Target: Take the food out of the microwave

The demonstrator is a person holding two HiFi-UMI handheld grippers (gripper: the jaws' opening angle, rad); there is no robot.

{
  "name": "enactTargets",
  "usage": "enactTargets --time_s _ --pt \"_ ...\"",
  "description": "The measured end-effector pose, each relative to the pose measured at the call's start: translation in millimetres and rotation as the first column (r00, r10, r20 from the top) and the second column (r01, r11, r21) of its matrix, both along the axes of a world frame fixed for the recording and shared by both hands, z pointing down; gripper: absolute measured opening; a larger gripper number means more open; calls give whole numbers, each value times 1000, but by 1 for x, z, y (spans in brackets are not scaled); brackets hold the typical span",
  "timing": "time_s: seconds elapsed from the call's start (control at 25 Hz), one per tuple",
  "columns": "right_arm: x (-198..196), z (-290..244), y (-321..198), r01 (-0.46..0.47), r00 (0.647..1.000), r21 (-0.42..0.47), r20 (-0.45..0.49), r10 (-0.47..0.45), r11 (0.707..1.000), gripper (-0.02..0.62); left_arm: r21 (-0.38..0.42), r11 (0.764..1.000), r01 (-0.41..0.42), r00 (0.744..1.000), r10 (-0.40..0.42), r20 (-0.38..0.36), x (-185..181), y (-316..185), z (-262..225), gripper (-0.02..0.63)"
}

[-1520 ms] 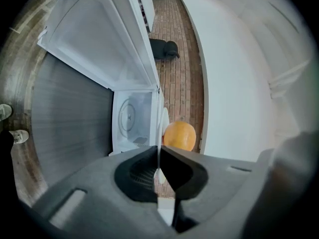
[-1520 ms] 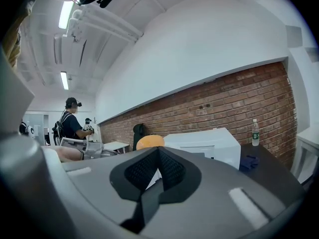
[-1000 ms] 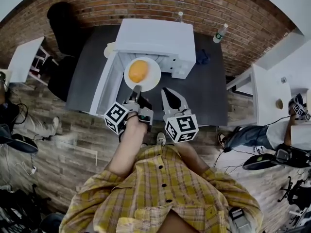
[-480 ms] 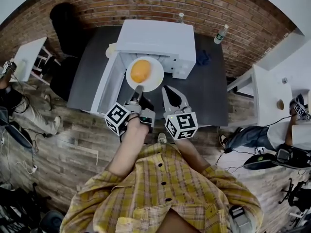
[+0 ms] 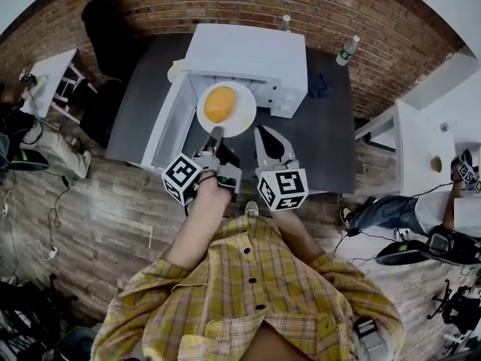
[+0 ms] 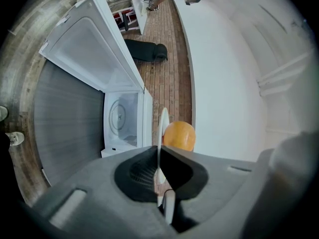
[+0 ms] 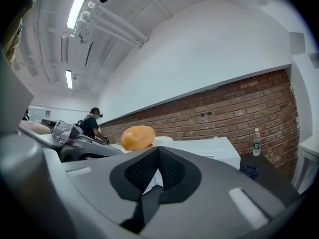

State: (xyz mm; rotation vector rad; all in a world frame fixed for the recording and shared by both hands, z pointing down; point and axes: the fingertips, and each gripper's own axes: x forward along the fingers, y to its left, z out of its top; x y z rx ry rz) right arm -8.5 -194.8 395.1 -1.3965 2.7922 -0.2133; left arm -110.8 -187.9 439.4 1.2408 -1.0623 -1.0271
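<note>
A white plate (image 5: 239, 119) carrying a round orange food item (image 5: 219, 104) hangs in front of the open cavity of the white microwave (image 5: 248, 55). My left gripper (image 5: 214, 136) is shut on the plate's near rim. In the left gripper view the plate (image 6: 163, 126) shows edge-on between the jaws, with the food (image 6: 178, 136) beside it and the microwave door (image 6: 94, 49) swung wide. My right gripper (image 5: 268, 140) hovers just right of the plate, shut with nothing in it. The food (image 7: 138, 137) shows beyond its jaws.
The microwave stands on a dark table (image 5: 331, 141) with its door (image 5: 167, 122) open to the left. A water bottle (image 5: 346, 50) and a blue cloth (image 5: 316, 87) sit at the back right. A white side table (image 5: 417, 149) stands further right. People sit on both sides.
The head view has shifted a little. The plate stays gripped in front of the microwave opening, and neither gripper has visibly moved.
</note>
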Motion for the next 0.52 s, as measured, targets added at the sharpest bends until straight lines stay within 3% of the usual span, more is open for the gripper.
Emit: enactTargets --time_s 0.52 --pt "2 1 -5 1 1000 20 -4 -1 1000 2 -2 1000 20 1000 -20 16 -5 -3 5 11"
